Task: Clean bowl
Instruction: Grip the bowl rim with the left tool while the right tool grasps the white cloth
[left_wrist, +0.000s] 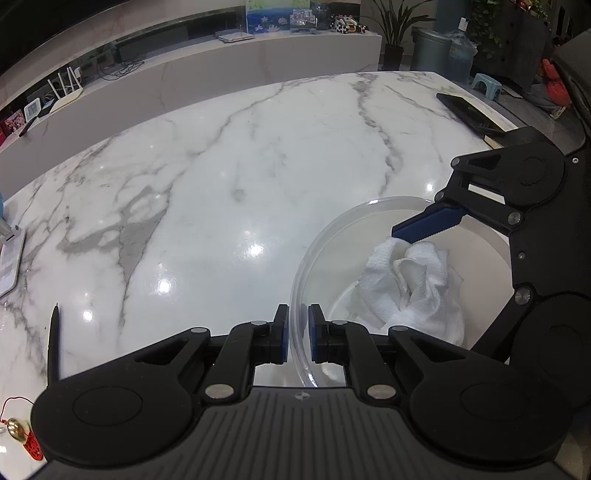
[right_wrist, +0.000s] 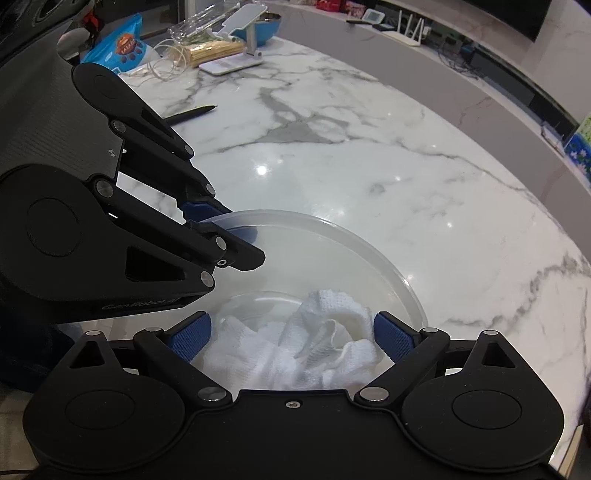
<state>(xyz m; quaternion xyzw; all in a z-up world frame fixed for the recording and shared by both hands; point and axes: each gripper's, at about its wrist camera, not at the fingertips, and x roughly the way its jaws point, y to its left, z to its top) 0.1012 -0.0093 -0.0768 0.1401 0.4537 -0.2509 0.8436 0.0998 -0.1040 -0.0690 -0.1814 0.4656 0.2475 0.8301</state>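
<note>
The clear plastic bowl (left_wrist: 369, 229) sits on the white marble table (left_wrist: 221, 177), at about four o'clock in the left wrist view and near centre in the right wrist view. Inside it lies a crumpled white cloth (left_wrist: 410, 284), bunched on the bowl's floor.

The left gripper (left_wrist: 298, 334) has its jaws pressed onto the bowl's wall, one blue pad outside and one inside, pinching the rim at the bowl's seven o'clock edge. In the right wrist view the same gripper (right_wrist: 221, 225) reaches in from nine o'clock and grips the rim there.

The right gripper (right_wrist: 291, 332) reaches into the bowl with its jaws partly spread around the cloth; both blue pads touch the fabric on either side, holding the wad between them. From the left wrist view it enters from three o'clock, one blue finger (left_wrist: 428, 225) touching the top of the cloth.

Farther out, a black pen (left_wrist: 53, 343) lies at eight o'clock and a black phone (left_wrist: 469, 112) at two o'clock. A white phone stand (right_wrist: 240, 40) stands at eleven o'clock in the right wrist view.
</note>
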